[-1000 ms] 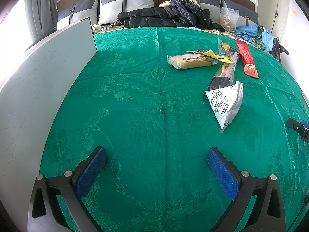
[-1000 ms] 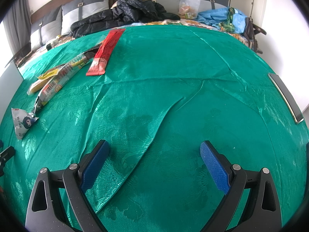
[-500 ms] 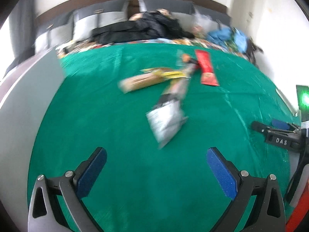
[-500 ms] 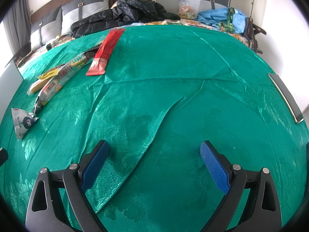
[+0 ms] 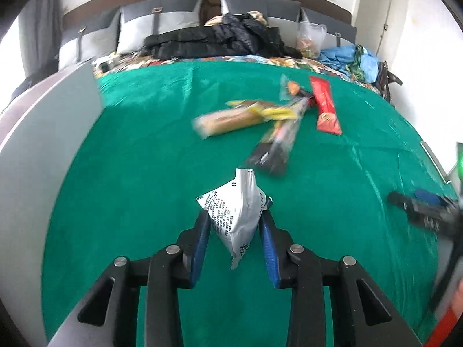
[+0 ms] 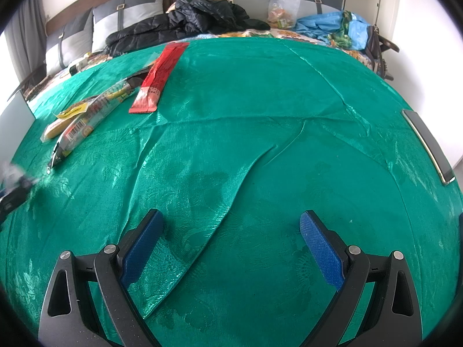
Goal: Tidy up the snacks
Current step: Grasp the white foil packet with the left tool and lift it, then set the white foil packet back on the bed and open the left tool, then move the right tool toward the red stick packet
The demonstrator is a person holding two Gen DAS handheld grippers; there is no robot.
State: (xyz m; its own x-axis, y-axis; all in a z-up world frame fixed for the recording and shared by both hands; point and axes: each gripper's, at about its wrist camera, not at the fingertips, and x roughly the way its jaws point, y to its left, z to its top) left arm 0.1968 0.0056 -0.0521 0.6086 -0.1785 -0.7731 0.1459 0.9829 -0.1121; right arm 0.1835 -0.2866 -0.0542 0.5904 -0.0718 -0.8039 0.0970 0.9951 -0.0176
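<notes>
My left gripper (image 5: 235, 225) is shut on a white snack packet (image 5: 236, 211) with black print, on the green cloth. Beyond it lie a dark long packet (image 5: 275, 147), a yellow bread roll packet (image 5: 228, 121) and a red stick packet (image 5: 325, 105). My right gripper (image 6: 230, 237) is open and empty over bare green cloth. In the right wrist view the red packet (image 6: 160, 79), the long barcode packet (image 6: 86, 124) and the yellow packet (image 6: 56, 127) lie at the upper left. The left gripper shows blurred at the left edge (image 6: 13, 190).
A grey board (image 5: 43, 150) stands along the left side. A black jacket (image 5: 217, 40), pillows, a clear bag (image 5: 309, 37) and blue clothes (image 5: 350, 57) lie at the back. A grey flat strip (image 6: 428, 144) lies at the right edge. The right gripper shows at the right (image 5: 425, 211).
My left gripper has moved right and forward to the white packet and closed on it. The right gripper has not moved.
</notes>
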